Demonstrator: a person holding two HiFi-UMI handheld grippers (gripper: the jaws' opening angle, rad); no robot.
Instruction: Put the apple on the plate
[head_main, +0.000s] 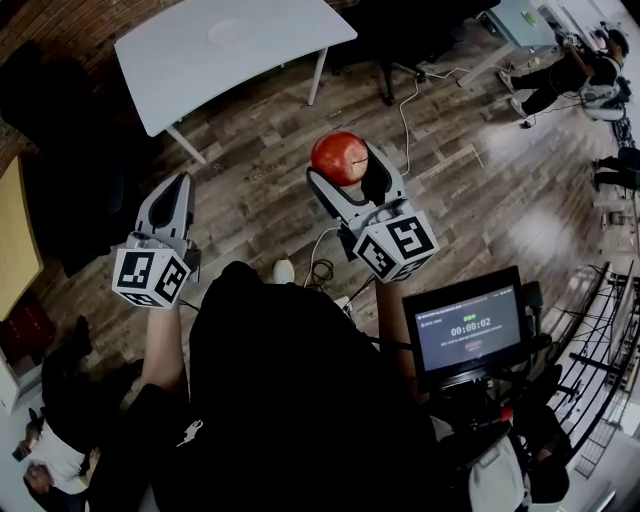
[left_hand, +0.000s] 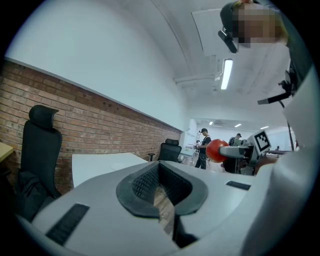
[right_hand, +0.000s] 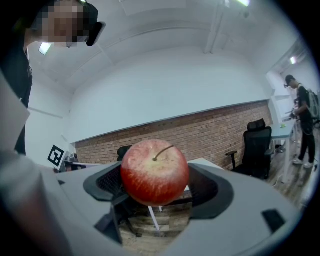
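Red round apple, short brown stem: off the ground, clamped between the two jaws of the grey right gripper. It sits at the jaw tips with the black pads bearing on its two sides. Much of the fruit stands clear of the pads, stem end turned back toward that gripper's camera. It is held out in front of the person over the brown wood-plank floor, well apart from the white tabletop surface ahead and to the left.

Grey left gripper: jaws drawn together, nothing between them, raised beside the right one and apart from the apple.

Faint pale round outline on the far part of the surface is probably the white plate, but it is too washed out to be sure.

Step in hand, my reading: carry to the plate.
- The grip is at the tips on a round fruit, so keep the squeeze even and the travel level, with no swinging.
- Come over the plate's middle, lower until the apple touches, and only then part the jaws.

Small dark timer screen at the person's right; other people stand far off, not involved
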